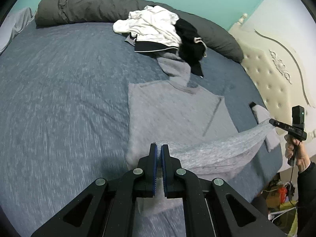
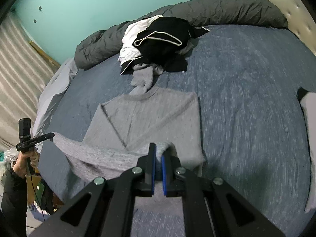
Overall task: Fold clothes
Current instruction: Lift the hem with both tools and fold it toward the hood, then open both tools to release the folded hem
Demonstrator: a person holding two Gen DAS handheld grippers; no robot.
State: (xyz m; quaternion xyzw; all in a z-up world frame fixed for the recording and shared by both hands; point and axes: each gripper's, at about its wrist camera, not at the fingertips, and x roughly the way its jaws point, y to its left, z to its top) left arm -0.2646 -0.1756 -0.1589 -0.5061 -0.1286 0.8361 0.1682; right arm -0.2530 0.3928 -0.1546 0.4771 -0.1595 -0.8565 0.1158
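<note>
Left wrist view: the left gripper sits low centre, its blue pads nearly together, pinching the hem of the grey sweater, which lies mid-frame on the blue bedspread.
Right wrist view: the right gripper is likewise narrow, clamped on a bunched grey corner of the same hem.
Hem: raised between both tools and stretched in a band toward the lower right of the left view.
Step in hand: likely carrying the bottom edge up toward the collar, though motion blur makes the exact fold line hard to read.
Doing it well: keep both corners level and the band taut, lay the hem square on the shoulders, let go only once the cloth rests flat.
Pile: white and black clothes heaped at upper centre, against the dark duvet.
Containers: none on the bed; at the lower right edge of the left view there is clutter on the floor, too small to make out.
</note>
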